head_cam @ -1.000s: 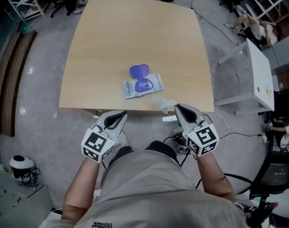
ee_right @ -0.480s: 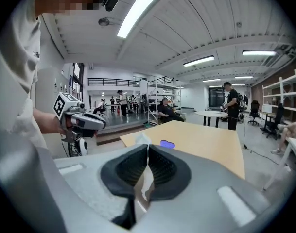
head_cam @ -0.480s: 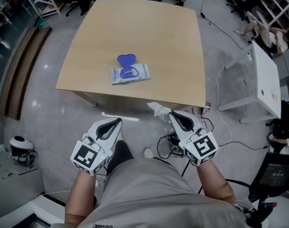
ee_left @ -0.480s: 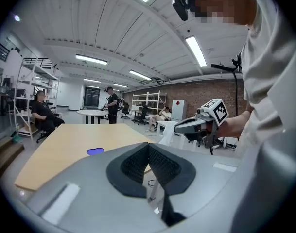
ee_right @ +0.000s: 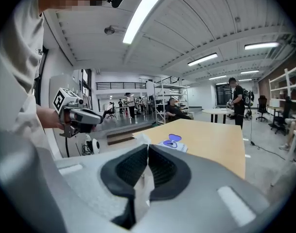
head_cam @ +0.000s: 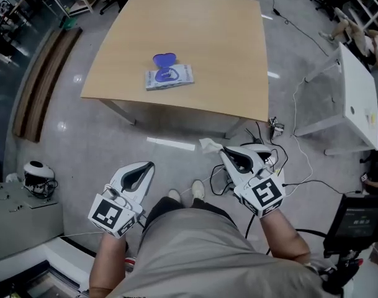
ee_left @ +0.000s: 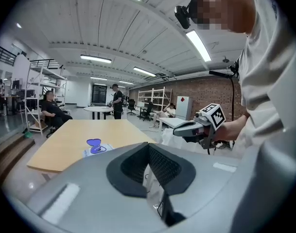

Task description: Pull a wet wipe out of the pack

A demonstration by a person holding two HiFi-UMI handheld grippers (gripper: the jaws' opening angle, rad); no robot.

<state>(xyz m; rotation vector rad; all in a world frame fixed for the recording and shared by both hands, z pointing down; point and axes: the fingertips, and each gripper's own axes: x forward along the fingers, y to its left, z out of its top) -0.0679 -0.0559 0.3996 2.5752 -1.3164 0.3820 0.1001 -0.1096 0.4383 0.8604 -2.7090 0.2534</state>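
Note:
The wet wipe pack (head_cam: 169,77) lies flat on the wooden table (head_cam: 220,54), its blue lid (head_cam: 165,60) flipped open. It also shows far off as the pack (ee_left: 96,149) in the left gripper view and the pack (ee_right: 173,143) in the right gripper view. My right gripper (head_cam: 223,154) is shut on a white wet wipe (head_cam: 208,144), held over the floor well short of the table. The wipe (ee_right: 142,139) sticks out past the jaws. My left gripper (head_cam: 150,165) is shut and holds nothing, low at the left over the floor.
A white side table (head_cam: 353,85) stands at the right. Cables and a power strip (head_cam: 272,129) lie on the floor below the wooden table's near right corner. Wooden boards (head_cam: 43,85) lie at the left. People sit and stand by far tables (ee_left: 101,109).
The person has backed away from the table, so the pack now lies farther off. Both grippers hang over the floor instead of at the table's edge. The right still holds the wipe.

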